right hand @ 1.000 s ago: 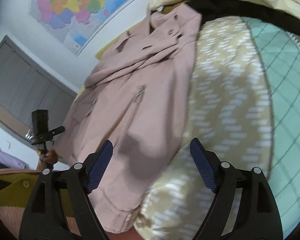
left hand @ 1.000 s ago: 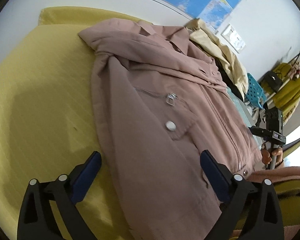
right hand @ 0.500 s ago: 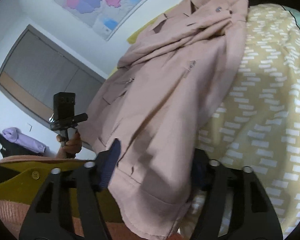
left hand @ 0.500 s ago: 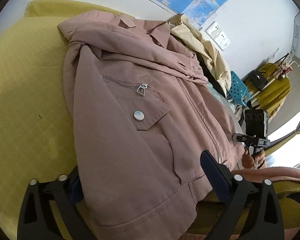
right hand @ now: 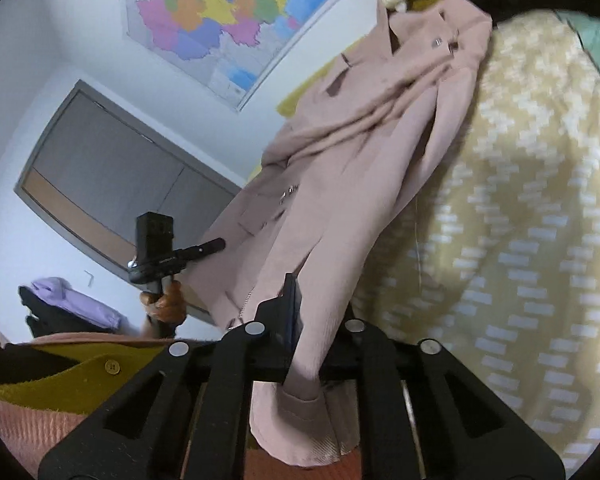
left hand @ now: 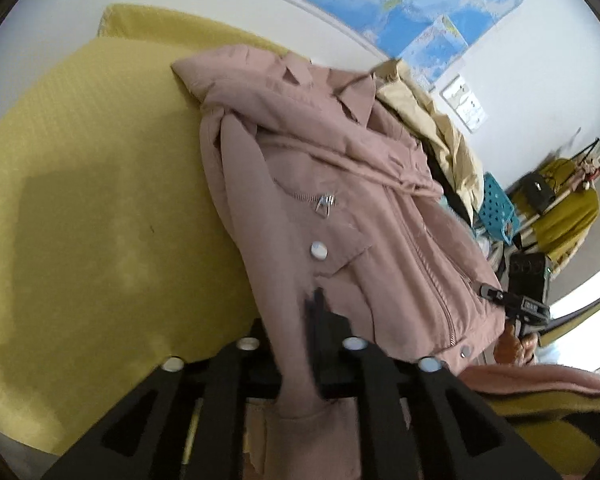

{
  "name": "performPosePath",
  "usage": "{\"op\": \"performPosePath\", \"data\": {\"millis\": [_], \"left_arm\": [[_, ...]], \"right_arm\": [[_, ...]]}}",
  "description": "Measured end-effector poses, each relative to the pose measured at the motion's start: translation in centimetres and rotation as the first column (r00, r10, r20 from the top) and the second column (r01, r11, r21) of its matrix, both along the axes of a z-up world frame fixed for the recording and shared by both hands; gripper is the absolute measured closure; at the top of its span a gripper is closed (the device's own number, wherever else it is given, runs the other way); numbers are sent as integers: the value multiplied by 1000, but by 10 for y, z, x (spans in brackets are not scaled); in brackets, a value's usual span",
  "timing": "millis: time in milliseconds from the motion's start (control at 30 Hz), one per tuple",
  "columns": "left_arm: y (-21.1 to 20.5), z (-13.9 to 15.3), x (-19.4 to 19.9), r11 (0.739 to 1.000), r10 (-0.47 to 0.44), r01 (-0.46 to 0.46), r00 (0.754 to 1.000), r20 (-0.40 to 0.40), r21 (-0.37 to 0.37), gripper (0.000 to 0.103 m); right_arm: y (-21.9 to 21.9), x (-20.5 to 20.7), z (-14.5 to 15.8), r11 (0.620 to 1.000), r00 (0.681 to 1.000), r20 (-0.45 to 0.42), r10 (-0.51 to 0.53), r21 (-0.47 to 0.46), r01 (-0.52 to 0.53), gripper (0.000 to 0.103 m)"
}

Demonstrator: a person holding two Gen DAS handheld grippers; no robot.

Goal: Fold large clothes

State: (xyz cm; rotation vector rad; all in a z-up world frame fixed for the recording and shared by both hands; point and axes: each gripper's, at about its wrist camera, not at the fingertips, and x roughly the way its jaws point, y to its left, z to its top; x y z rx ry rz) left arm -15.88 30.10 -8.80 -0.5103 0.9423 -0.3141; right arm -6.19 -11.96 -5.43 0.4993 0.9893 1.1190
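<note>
Two hem corners of the dusty-pink zip-front cotton jacket point(left hand: 340, 200), spread on the yellow bed cover point(left hand: 80, 200), are pinched by left claw point(left hand: 300, 344) and right claw point(right hand: 304, 320). Fabric judged soft, limp, moderately heavy; hem band best gripped.

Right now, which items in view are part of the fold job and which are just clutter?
In the job:
- pink jacket
- left gripper, shut on its hem
- right gripper, shut on its hem
- yellow bedspread, the folding surface

Lying about:
- cream garment
- wall map
- teal basket
- lilac clothes
</note>
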Motion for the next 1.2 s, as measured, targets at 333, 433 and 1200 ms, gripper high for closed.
{"op": "performPosePath", "data": {"millis": [333,433,1200], "left_arm": [[-30,-11,7,993,-118,118,993,14,20,13],[-38,-11,9,992,-113,112,994,11,53,80],[9,74,-52,992,128,-122,975,184,-46,101]], "right_arm": [[10,-4,-11,997,1000,0,11,-78,-11,62],[15,-2,-18,998,1000,-26,6,-58,-8,94],[-26,-50,77,974,988,152,-22,227,-14,96]]}}
